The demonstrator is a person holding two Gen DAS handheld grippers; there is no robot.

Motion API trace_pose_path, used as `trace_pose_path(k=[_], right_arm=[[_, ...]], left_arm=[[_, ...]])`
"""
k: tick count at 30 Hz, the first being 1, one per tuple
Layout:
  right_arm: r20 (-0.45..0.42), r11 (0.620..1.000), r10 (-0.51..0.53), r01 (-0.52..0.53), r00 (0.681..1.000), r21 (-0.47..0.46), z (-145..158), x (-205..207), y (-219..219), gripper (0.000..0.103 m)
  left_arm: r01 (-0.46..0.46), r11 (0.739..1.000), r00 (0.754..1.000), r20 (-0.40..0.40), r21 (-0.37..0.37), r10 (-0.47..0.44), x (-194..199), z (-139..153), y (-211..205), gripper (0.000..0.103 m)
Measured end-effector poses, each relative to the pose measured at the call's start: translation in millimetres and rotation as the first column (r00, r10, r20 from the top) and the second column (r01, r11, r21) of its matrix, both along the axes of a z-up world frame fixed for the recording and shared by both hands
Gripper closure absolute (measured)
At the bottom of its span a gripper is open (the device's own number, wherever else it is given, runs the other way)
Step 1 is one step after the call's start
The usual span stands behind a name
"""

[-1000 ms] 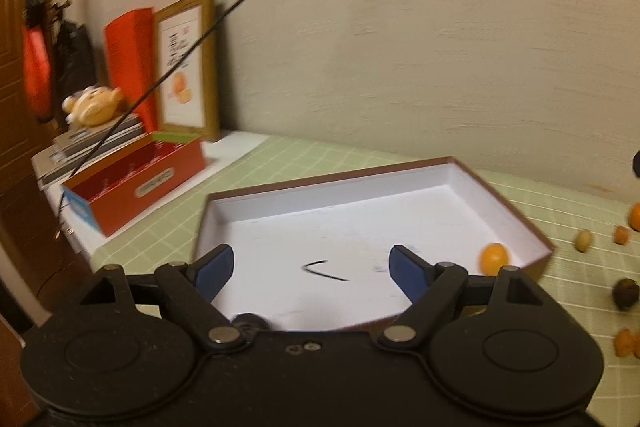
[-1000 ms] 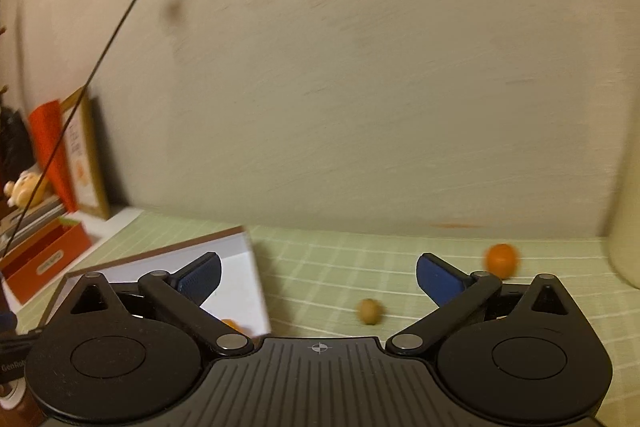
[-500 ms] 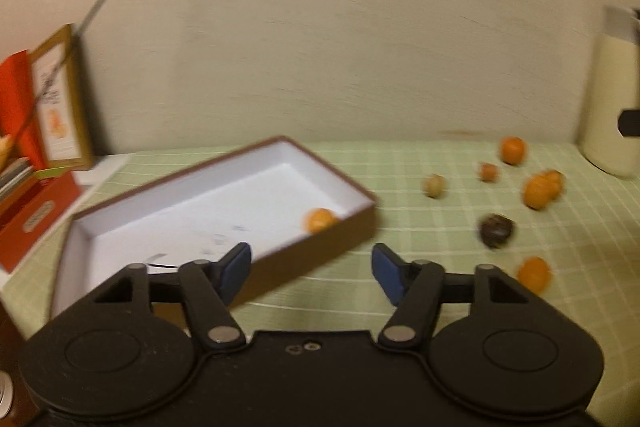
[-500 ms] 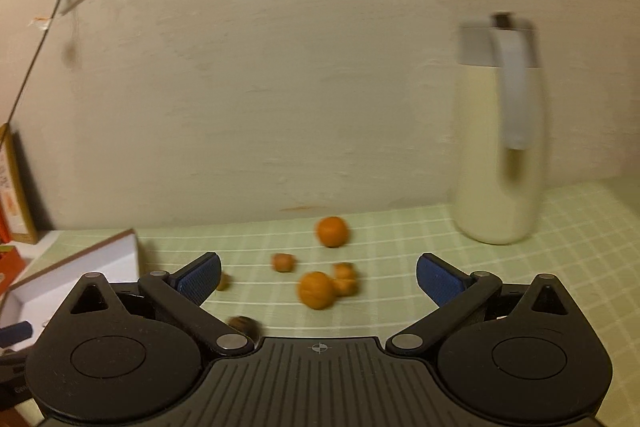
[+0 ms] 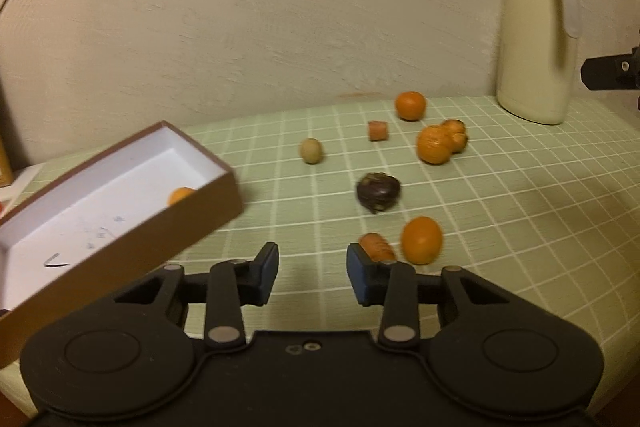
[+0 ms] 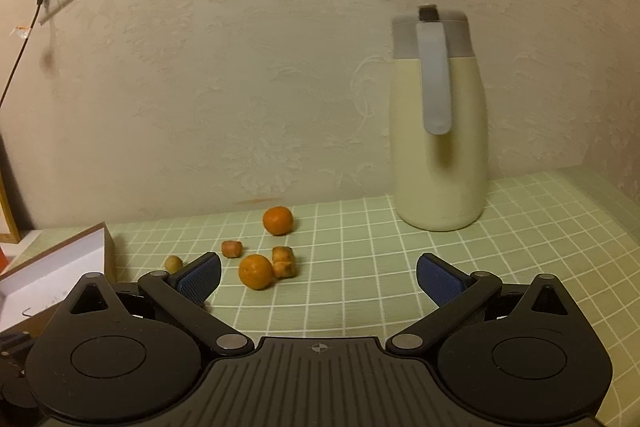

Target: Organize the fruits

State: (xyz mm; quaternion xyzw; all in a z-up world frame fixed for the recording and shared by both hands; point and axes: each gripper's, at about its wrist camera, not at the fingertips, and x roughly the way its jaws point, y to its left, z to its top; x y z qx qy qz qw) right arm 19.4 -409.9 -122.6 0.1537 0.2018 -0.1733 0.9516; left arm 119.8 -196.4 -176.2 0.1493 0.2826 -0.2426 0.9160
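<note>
The left tongs (image 5: 312,273), open and empty, hover over the table (image 5: 520,227) with the small oblong orange fruit (image 5: 376,247) just beyond their right fingertip, nearer than the open right tongs (image 6: 318,277), the box (image 5: 120,211) lying left

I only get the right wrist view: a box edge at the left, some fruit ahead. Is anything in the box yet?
Observer: Yes. One small orange fruit lies inside the box, near its right end.
Operator: Any fruit that my view misses?
Observer: A dark round fruit sits on the tablecloth, apart from the others.
Operator: And the left claw?
Observer: The left claw is open and empty, with an oval orange fruit just beyond its right finger.
</note>
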Motion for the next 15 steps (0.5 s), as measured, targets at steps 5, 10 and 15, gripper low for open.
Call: trace_pose_path(k=[5, 10, 15], right_arm=[[-0.001, 1.000, -0.013, 0.013, 1.000, 0.012, -3, -6, -7, 0.000], [-0.005, 1.000, -0.015, 0.015, 1.000, 0.027, -6, -7, -11, 0.000], [-0.011, 1.000, 0.002, -0.002, 1.000, 0.028, -8, -5, -8, 0.000]], left_arm=[[0.030, 1.000, 0.999, -0.024, 0.000, -0.030, 0, -7, -13, 0.075], [0.035, 0.999, 0.998, -0.043, 0.009, -0.035, 3, -15, -23, 0.075], [0.033, 0.999, 0.998, -0.050, 0.009, -0.033, 7, -19, -29, 0.075]])
